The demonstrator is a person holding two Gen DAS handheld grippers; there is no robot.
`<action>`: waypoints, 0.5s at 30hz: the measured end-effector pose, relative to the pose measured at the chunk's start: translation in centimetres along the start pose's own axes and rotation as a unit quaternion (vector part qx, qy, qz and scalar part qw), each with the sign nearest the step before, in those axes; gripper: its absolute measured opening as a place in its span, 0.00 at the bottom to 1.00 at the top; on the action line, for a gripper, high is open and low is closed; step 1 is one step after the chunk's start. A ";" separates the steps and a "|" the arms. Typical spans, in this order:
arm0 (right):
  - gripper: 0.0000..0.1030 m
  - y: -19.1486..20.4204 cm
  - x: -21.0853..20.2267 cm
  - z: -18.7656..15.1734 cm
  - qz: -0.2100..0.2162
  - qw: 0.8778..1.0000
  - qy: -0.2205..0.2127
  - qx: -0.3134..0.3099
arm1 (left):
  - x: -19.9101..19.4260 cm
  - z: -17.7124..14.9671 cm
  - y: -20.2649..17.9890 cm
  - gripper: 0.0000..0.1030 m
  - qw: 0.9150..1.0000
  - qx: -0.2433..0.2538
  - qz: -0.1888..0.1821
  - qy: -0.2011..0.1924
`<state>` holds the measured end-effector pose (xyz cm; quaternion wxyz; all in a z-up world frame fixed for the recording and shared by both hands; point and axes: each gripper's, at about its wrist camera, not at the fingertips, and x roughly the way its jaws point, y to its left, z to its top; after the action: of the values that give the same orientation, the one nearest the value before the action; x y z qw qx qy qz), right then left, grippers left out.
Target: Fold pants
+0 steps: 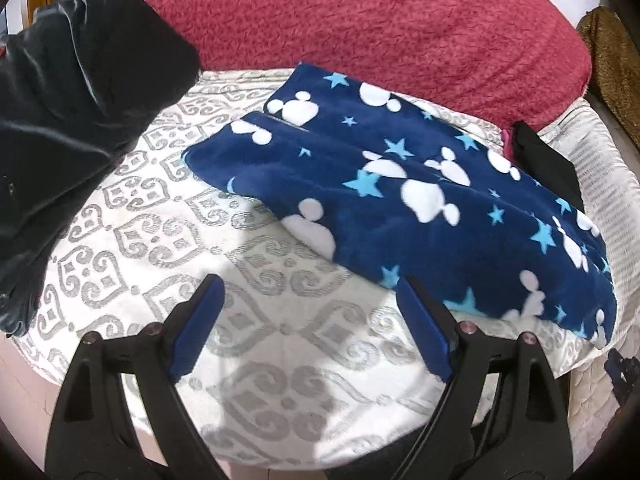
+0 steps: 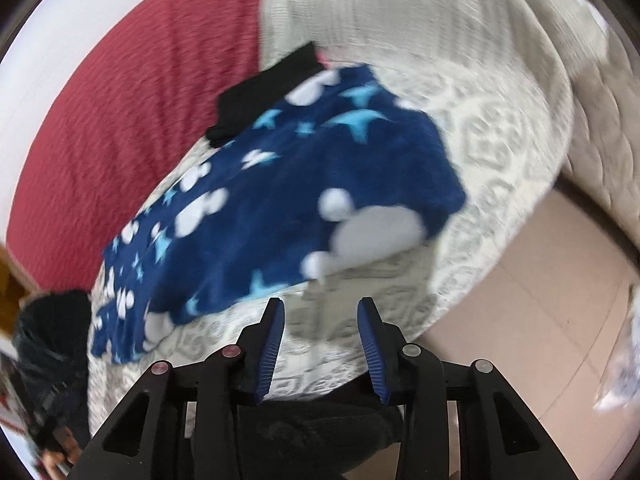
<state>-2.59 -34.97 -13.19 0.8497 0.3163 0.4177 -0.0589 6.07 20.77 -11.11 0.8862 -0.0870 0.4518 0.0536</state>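
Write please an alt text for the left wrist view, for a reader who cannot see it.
Navy fleece pants with white mouse heads and blue stars lie on a white bedspread with a grey pattern. The open left gripper hovers near them, empty. Behind lie a red blanket and a dark garment.

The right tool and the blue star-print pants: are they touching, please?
Apart. The right wrist view shows the right tool open with only patterned bedcover between its fingers; the pants lie beyond the tips.

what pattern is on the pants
Navy blue pants with white mouse-head shapes and light blue stars, clearest in the left wrist view.
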 end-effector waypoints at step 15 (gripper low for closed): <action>0.45 -1.7 5.3 2.0 0.047 0.995 0.058 0.073 | 7.5 1.5 -0.7 0.85 0.997 -0.020 -0.029 0.065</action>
<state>1.54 -36.64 -17.03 0.8003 0.4000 0.4455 -0.0309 11.75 20.55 -16.21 0.8544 -0.1213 0.5043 0.0311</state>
